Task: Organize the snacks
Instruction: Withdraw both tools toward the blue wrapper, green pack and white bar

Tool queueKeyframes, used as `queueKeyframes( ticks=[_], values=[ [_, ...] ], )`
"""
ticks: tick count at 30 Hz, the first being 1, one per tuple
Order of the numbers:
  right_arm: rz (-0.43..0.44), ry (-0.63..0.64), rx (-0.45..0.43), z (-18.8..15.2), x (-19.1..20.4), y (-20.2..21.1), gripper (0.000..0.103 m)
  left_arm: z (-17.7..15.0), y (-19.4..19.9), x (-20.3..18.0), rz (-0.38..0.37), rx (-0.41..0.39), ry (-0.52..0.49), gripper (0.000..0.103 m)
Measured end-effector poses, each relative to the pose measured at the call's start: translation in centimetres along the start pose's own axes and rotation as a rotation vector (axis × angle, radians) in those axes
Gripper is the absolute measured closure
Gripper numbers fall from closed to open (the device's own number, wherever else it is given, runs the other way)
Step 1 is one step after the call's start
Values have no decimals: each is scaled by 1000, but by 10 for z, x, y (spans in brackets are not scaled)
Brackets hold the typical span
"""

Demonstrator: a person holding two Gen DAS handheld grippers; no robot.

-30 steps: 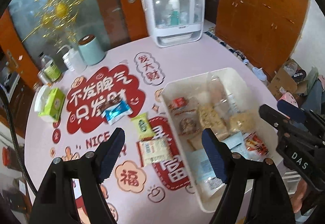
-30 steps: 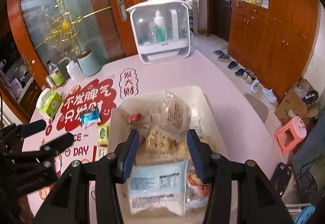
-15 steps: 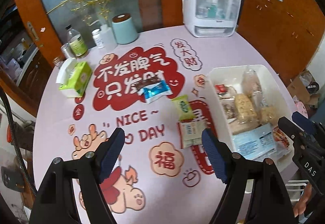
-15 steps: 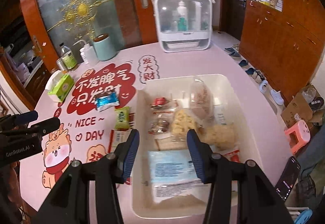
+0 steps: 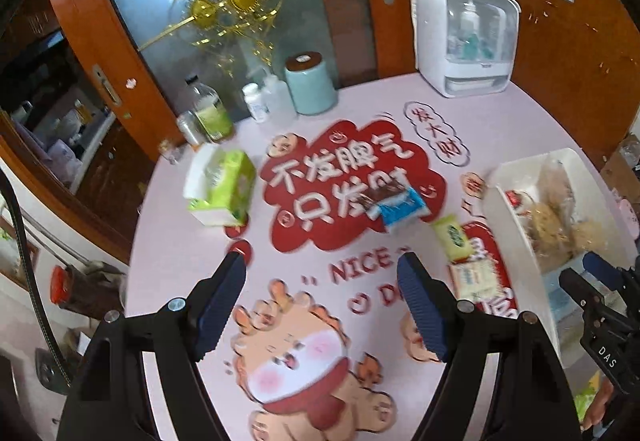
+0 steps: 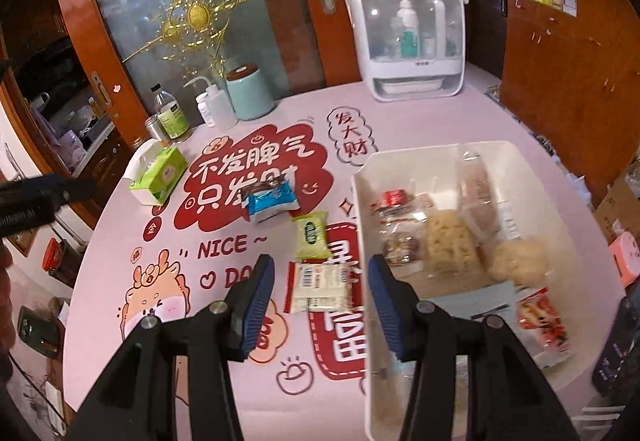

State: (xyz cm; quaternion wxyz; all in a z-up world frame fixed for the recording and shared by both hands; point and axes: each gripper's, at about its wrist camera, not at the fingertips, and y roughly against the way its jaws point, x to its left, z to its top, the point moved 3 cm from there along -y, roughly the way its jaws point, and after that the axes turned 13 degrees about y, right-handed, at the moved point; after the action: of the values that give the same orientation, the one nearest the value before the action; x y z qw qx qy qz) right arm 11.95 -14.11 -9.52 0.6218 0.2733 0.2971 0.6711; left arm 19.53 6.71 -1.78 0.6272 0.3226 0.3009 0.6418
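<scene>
Hovering released over the worktop (image 6: 460, 121), right gripper (image 6: 321, 293) frames white packet (image 6: 320, 287) at twelve o'clock, long axis crosswise; left gripper (image 5: 322, 291) released, farther away.

Home dining room: wooden cabinets (image 6: 560, 53), printed tablecloth (image 6: 280, 113), tissue box (image 6: 160, 177).

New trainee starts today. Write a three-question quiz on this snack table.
1. True or false: the blue packet lies inside the white bin.
2. Which packet lies between the right gripper's open fingers in its camera's view? A) green packet B) white packet C) tissue box
3. Fill in: the left gripper holds ____.

Key: 1 false, it lies on the table; 2 B; 3 nothing.
</scene>
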Motion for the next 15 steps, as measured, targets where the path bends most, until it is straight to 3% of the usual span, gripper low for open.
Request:
queueKeyframes(
  ticks=[4, 15],
  values=[
    [15, -2, 13, 13, 8, -15, 54, 16, -13, 9, -4, -20, -46, 22],
    [48, -2, 98, 45, 36, -91, 54, 28, -122, -50, -157, 35, -483, 22]
  ],
)
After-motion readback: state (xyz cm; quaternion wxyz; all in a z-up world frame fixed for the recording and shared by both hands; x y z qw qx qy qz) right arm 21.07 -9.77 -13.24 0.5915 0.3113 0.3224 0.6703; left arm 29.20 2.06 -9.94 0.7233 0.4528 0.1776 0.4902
